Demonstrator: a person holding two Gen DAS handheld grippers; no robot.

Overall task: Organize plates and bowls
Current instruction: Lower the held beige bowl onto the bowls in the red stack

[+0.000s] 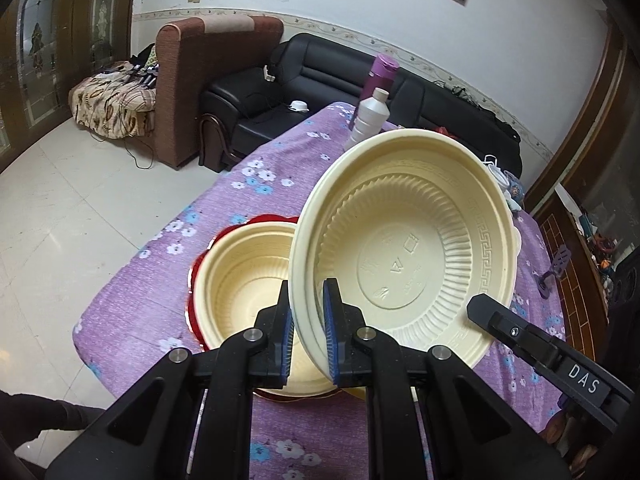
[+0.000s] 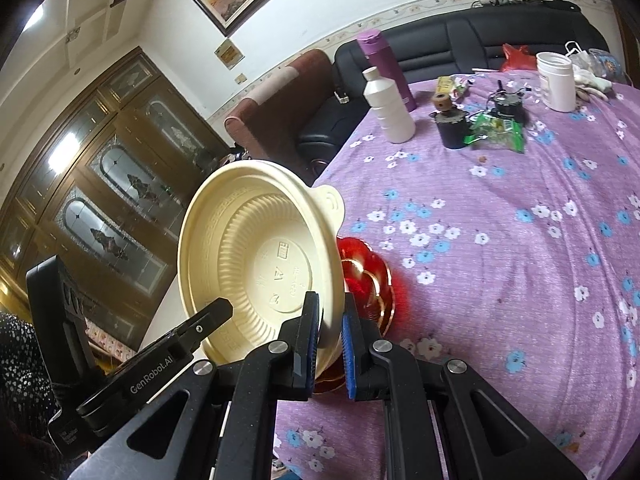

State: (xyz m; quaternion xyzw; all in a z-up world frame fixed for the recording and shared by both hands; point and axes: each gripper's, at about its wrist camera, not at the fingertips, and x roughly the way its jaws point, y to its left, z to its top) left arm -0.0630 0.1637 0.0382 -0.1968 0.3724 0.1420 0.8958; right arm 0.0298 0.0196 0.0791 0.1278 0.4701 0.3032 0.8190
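Observation:
A cream plastic bowl hangs tilted above the purple flowered table, its inside facing the cameras. My left gripper is shut on its near rim. The right gripper is shut on the opposite rim of the same bowl. Each view catches the other gripper: the right gripper's finger at the bowl's lower right, the left gripper's finger at its lower left. Below and left, a second cream bowl sits in a red scalloped plate. In the right wrist view only the red plate shows behind the held bowl.
A white bottle and a purple flask stand at the table's far edge. A black jar, a green packet and a white tub lie further right. The table's left edge drops to tiled floor; sofas stand behind.

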